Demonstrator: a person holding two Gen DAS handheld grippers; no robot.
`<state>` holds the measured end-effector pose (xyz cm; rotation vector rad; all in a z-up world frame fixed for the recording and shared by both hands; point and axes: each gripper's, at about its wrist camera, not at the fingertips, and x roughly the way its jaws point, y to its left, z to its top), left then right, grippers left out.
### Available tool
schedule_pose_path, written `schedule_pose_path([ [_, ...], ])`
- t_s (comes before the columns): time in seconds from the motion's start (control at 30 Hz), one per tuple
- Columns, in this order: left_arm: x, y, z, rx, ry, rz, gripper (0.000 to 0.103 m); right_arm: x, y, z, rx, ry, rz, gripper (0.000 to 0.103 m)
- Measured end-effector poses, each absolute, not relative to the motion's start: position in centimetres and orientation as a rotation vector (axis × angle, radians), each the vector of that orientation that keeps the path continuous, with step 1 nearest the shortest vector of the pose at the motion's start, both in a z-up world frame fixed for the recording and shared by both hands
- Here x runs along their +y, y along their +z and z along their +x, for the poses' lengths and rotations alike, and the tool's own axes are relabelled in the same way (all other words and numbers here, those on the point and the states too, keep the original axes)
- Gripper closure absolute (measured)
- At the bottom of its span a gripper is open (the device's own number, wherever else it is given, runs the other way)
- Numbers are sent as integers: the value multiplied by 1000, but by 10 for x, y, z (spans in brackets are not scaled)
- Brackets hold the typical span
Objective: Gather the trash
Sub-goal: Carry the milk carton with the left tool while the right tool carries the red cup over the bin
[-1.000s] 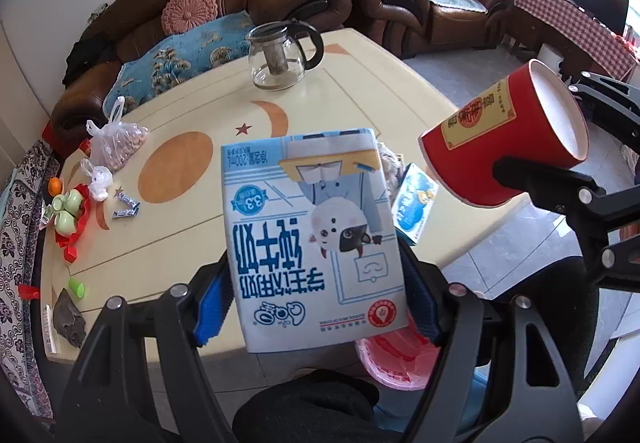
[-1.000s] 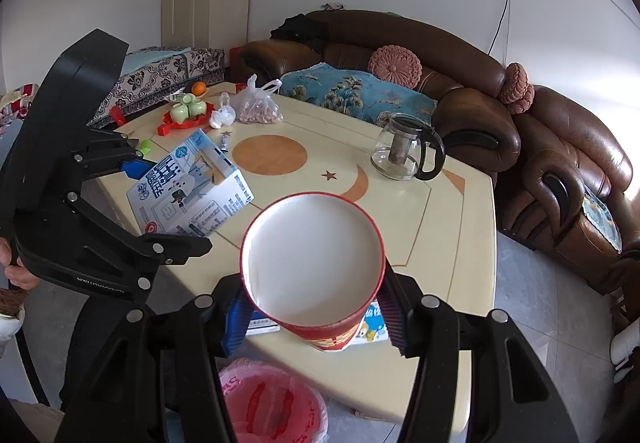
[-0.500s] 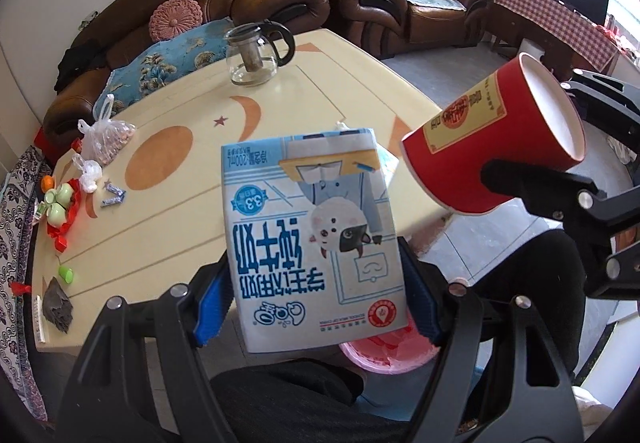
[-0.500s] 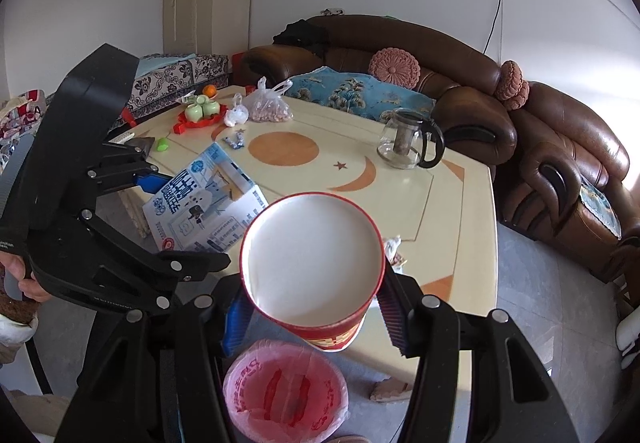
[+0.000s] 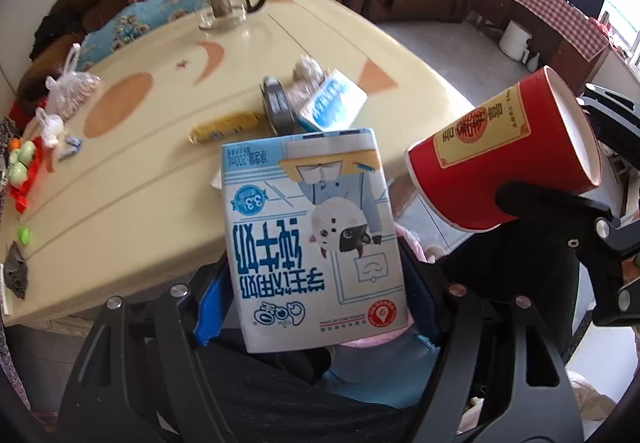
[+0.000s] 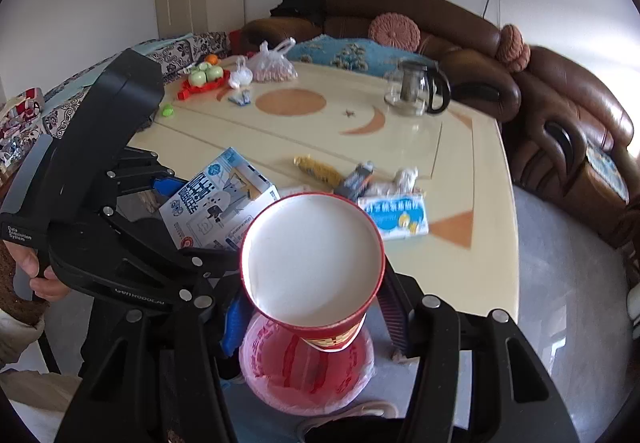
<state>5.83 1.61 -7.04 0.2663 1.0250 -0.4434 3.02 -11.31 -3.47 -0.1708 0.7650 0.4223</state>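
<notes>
Left gripper (image 5: 316,283) clamps milk carton (image 5: 312,239) by its sides; right gripper (image 6: 312,307) pinches red paper cup (image 6: 312,263), mouth toward camera; both held off table (image 6: 472,179) edge above pink-lined bin (image 6: 308,375), likely for dropping; more litter on table.

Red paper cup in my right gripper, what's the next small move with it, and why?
Probably open the right gripper and let the red paper cup drop. In the right wrist view the cup hangs almost directly above the pink-lined trash bin on the floor, clear of the table edge. The milk carton in the left gripper can follow.
</notes>
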Motion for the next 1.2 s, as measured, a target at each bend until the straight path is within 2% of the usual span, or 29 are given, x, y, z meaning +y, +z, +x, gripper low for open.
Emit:
schedule_pose_path([
  [0.67,11,-187,45,1225,-457,189,31,-125,-131,41,905,352,-153,49],
  [1.2,-10,-297,84,1476,-438,112,31,-131,-224,66,1042,317,-85,49],
])
